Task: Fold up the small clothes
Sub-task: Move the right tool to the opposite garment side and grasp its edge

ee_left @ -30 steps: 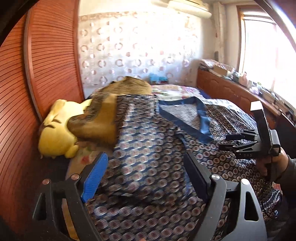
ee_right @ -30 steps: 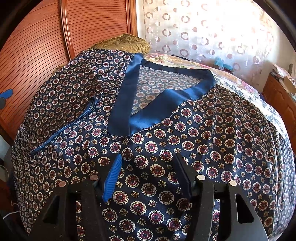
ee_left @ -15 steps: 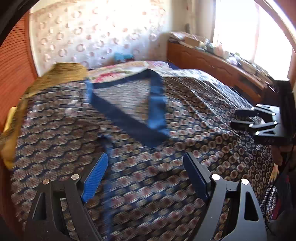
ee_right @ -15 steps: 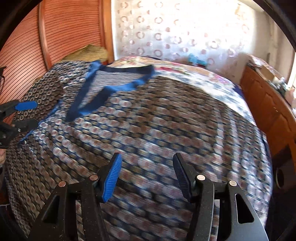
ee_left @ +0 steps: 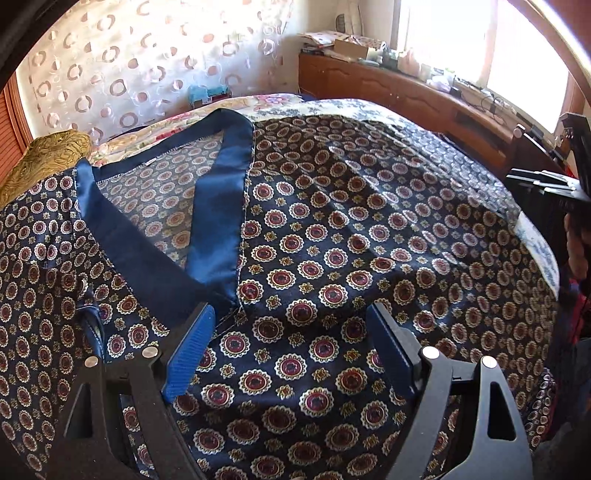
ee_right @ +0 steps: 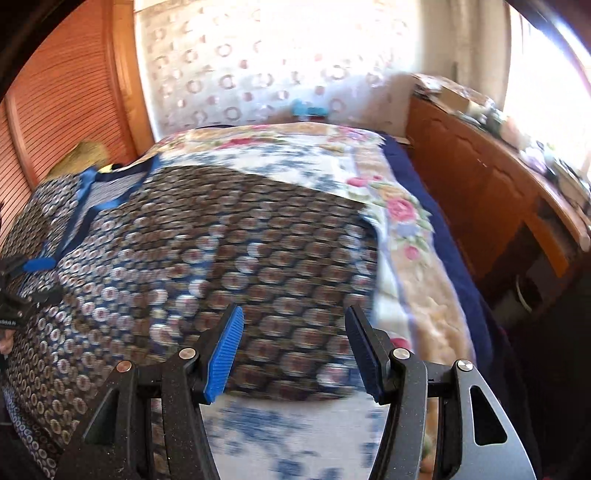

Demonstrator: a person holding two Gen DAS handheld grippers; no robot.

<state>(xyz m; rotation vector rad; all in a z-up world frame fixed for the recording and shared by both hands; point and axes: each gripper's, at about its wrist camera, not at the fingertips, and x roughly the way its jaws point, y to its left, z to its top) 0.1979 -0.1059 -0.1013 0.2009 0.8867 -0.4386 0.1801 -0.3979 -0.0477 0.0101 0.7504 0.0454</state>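
My left gripper (ee_left: 288,350) hangs over the shirt (ee_left: 332,258), jaws spread wide and empty, nothing pressed between the blue pads (ee_left: 188,354); the cloth lies below them, just under the point of the blue collar (ee_left: 218,206); the shirt is spread flat across the bed (ee_left: 332,105), patterned in red and gold medallions on navy, its V-neck toward the curtain (ee_left: 147,62); a gold pillow (ee_left: 40,158) sits at the far left corner, touching the shirt's shoulder. My right gripper (ee_right: 295,350) hovers over the shirt's lower right edge (ee_right: 332,391), jaws also apart and holding nothing; the view is blurred; beyond that edge the flowered bedspread (ee_right: 399,221) shows bare; a wooden cabinet (ee_right: 480,192) runs along the bed's right side under the window (ee_left: 443,33); each gripper shows at the rim of the other's view.
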